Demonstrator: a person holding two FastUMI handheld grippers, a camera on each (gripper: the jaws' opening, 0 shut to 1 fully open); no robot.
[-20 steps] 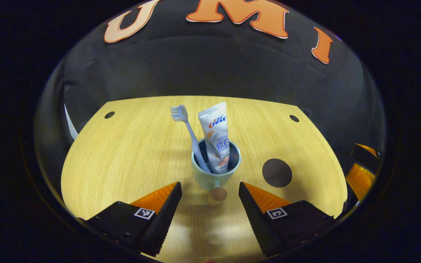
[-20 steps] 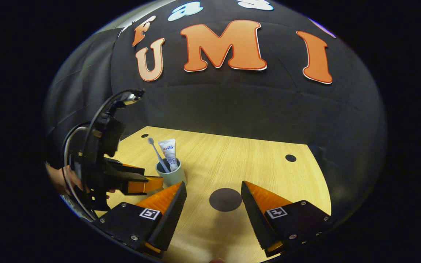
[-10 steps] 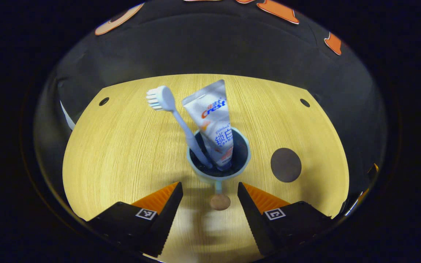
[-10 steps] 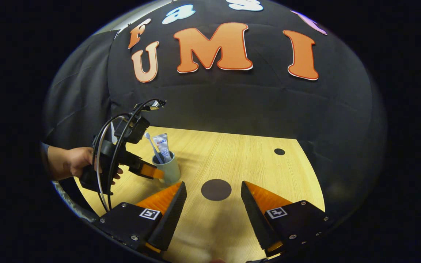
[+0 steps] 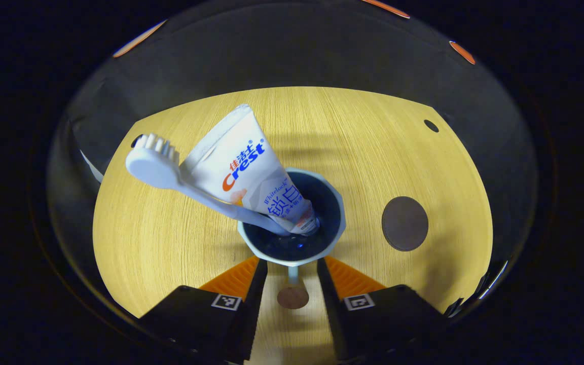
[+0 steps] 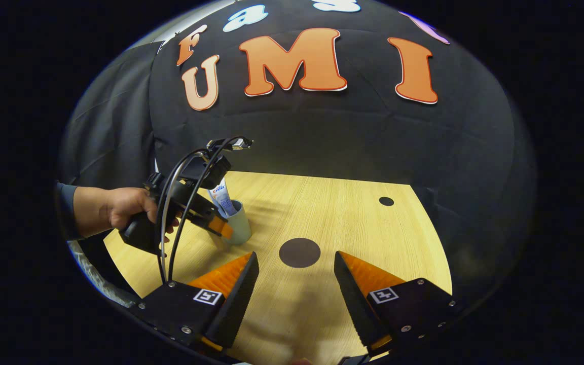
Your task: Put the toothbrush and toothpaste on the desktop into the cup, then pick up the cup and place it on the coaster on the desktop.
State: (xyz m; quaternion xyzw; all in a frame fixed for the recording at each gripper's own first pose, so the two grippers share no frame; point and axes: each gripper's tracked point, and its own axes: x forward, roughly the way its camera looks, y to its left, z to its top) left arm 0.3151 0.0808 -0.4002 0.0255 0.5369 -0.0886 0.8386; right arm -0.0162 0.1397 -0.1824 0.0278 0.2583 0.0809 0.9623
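A pale green cup (image 5: pixel 337 203) stands on the wooden desk (image 5: pixel 170 243) with a white toothpaste tube (image 5: pixel 244 167) and a light blue toothbrush (image 5: pixel 152 165) leaning in it. My left gripper (image 5: pixel 292 261) is close over the cup, its fingers on either side of the cup's handle (image 5: pixel 292 289) with small gaps left. A dark round coaster (image 5: pixel 404 223) lies to the cup's right. In the right gripper view, my right gripper (image 6: pixel 296 253) hangs open above the desk with the coaster (image 6: pixel 299 252) just beyond its tips. The left gripper (image 6: pixel 218 228), held by a hand (image 6: pixel 114 210), reaches the cup (image 6: pixel 240 230).
The desk (image 6: pixel 353 223) has small dark holes near its far corners (image 5: pixel 430 125) (image 6: pixel 386 201). Black cloth walls close the booth behind and at the sides. Bare wood lies between the cup and the coaster.
My left gripper has moved forward and down over the cup, and its fingers have narrowed around the handle. The right gripper has hardly moved.
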